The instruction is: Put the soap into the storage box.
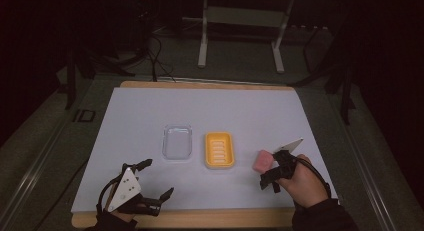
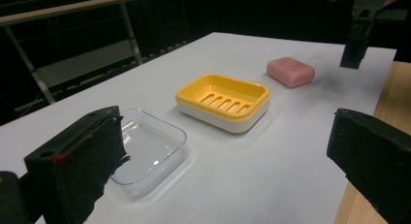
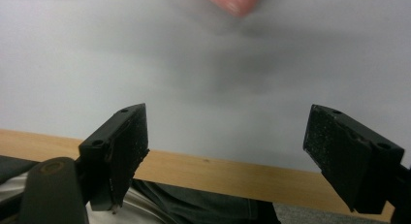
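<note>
A pink bar of soap lies on the white mat, right of a yellow slotted soap dish. My right gripper hovers just right of the soap, tilted down, its jaws open and empty. In the right gripper view the right gripper looks onto bare mat, with the soap blurred at the top edge. My left gripper rests open near the front left edge. The left gripper view has the left gripper facing the dish and the soap beyond it.
A clear plastic tray sits left of the dish, close to my left jaw. The white mat covers a wooden table whose front edge lies under my right gripper. A metal stand is behind the table.
</note>
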